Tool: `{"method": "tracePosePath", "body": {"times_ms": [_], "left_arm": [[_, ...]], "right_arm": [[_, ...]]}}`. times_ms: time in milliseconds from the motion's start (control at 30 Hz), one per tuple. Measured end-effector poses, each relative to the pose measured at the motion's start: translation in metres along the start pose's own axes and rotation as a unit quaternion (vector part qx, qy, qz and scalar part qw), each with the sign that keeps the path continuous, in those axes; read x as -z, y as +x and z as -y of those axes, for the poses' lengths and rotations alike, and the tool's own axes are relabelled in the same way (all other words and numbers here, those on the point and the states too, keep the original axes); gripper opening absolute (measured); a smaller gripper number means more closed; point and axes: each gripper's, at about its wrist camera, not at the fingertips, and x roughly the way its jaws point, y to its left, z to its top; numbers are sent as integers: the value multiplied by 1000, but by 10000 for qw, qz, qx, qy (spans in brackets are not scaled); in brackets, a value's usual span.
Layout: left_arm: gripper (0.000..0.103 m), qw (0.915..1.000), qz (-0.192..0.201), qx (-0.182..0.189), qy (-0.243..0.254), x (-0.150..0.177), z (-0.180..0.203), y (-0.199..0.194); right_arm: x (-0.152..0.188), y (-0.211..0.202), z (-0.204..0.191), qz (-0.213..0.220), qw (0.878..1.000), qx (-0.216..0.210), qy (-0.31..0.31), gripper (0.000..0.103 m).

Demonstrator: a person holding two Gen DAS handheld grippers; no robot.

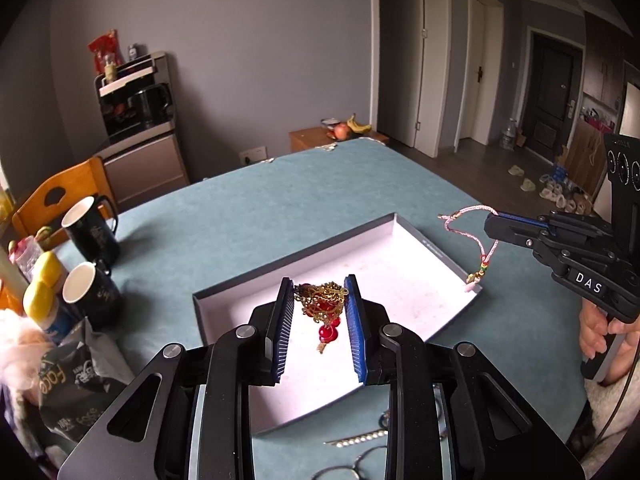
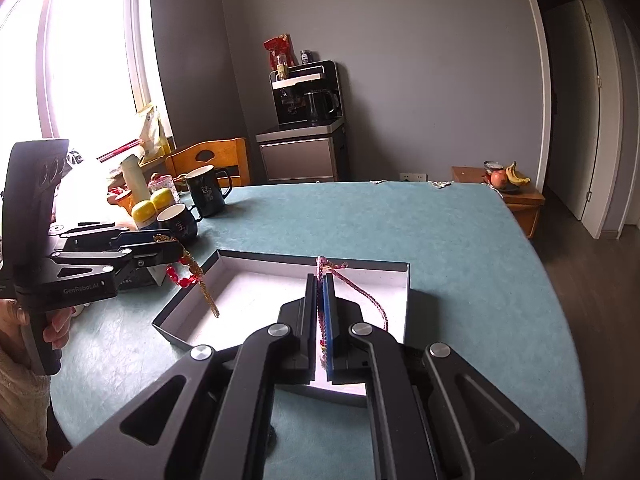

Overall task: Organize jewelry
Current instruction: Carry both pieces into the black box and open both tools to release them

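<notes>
Your way into the shallow grey box with the white floor (image 1: 420, 280) is open from above; only its low walls stand around it. At the left of the left wrist view, two black mugs (image 1: 94, 232) and yellow-capped bottles (image 1: 42, 288) block you. The blue-green tablecloth (image 1: 280, 196) beyond the box is bare.

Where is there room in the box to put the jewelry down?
The white box floor is bare almost everywhere, wall to wall. The teal table beyond its far wall is open too. It is crowded by the mugs on the window side.
</notes>
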Motion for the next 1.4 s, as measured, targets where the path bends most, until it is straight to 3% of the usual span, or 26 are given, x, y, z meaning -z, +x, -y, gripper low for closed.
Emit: {"method": "tracePosePath", "body": {"times_ms": [167, 533, 767, 1267, 1367, 1400], "left_arm": [[27, 9994, -221, -251, -109, 10, -17, 23], [27, 9970, -471, -53, -618, 51, -48, 55], [27, 9959, -675, 164, -583, 68, -48, 70], [27, 9938, -926, 144, -592, 77, -53, 83], [34, 9940, -880, 197, -619, 77, -53, 82], [39, 9943, -836, 191, -626, 76, -53, 81]], "right_arm": [[8, 27, 5, -109, 9997, 160, 167, 3], [40, 69, 13, -943, 9953, 161, 131, 3], [53, 76, 25, -1142, 9928, 171, 327, 3], [60, 82, 28, -1234, 9908, 241, 509, 3], [59, 79, 30, -1164, 9915, 181, 551, 8], [57, 77, 29, -1112, 9921, 142, 563, 18]]}}
